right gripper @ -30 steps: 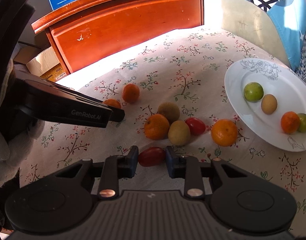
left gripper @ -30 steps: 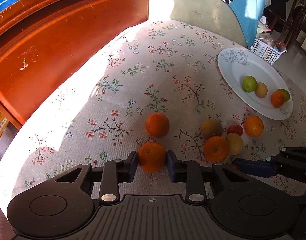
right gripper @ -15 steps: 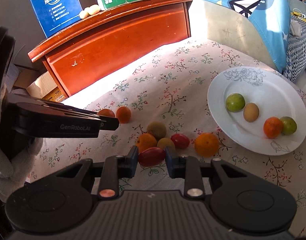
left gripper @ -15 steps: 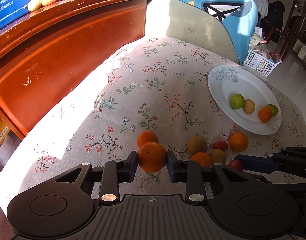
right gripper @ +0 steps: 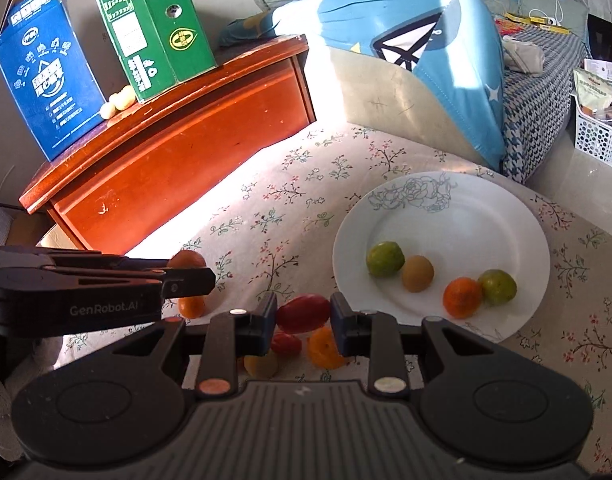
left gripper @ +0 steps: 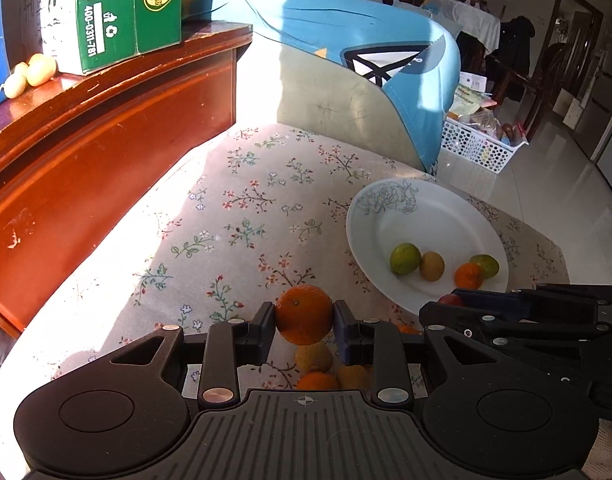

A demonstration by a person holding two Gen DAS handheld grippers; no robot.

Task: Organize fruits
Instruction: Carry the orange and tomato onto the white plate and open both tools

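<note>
My left gripper [left gripper: 303,320] is shut on an orange [left gripper: 303,314], held above the flowered tablecloth. My right gripper [right gripper: 302,318] is shut on a red tomato [right gripper: 302,313], also lifted off the cloth. A white plate [right gripper: 458,216] lies to the right with two green fruits, a kiwi [right gripper: 417,273] and a small orange [right gripper: 462,297] on it. Loose fruit remains on the cloth below the grippers: a second tomato [right gripper: 286,343], an orange [right gripper: 324,348] and a kiwi [right gripper: 261,365]. In the right wrist view the left gripper [right gripper: 189,276] shows from the side at the left.
A red-brown wooden cabinet [right gripper: 177,160] stands at the back left with a green carton [right gripper: 157,24] and a blue carton [right gripper: 45,68] on top. A blue cushion [right gripper: 418,48] leans behind the table. A white perforated basket [left gripper: 480,146] sits on the floor at the right.
Both grippers have risen from the cloth with their fruit, the orange in the left and the tomato in the right. The views have tipped up and the plate now lies closer ahead.
</note>
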